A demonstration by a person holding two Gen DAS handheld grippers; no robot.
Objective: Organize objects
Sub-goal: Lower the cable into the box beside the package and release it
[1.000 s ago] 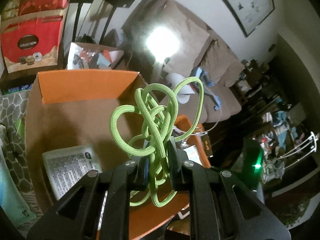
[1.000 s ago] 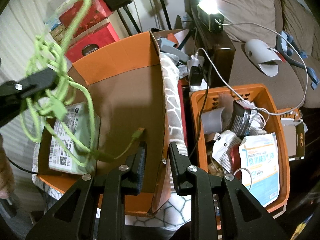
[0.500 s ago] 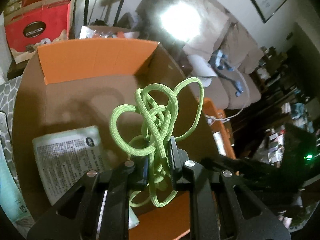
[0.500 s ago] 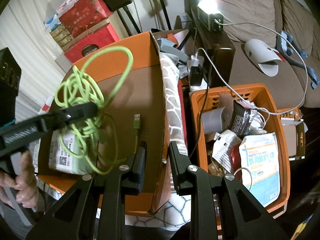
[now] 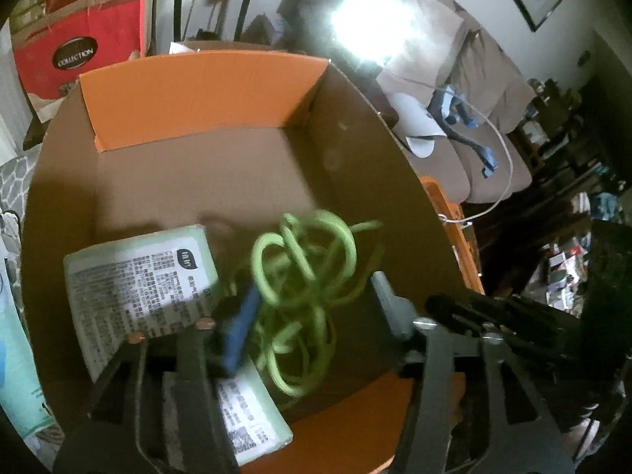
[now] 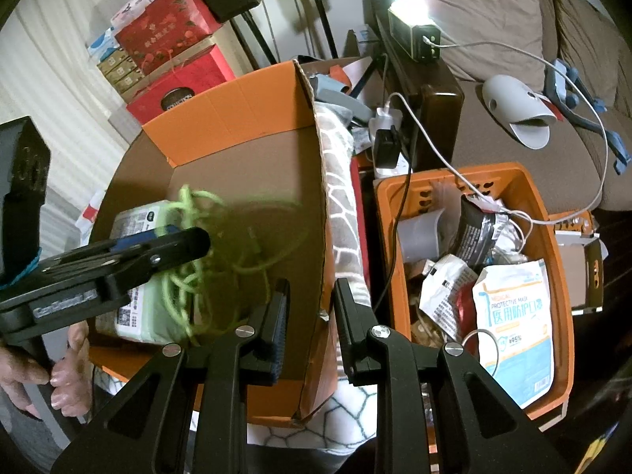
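Green tangled cord point(image 5: 304, 292) drops, blurred, inside the orange-flapped cardboard box point(image 5: 205, 91). Left gripper point(image 5: 312, 316) fingers have just opened, clear of it; right gripper point(image 6: 308, 324) fingers hold nothing, narrowly apart.

The left gripper point(image 5: 304, 316) sank into the cardboard box point(image 5: 205, 91); its jaws sprang apart, and the green cord point(image 5: 304, 276) dropped free between them.

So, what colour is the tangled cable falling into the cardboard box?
Lime green cable; clearest, though blurred, in the left wrist view.
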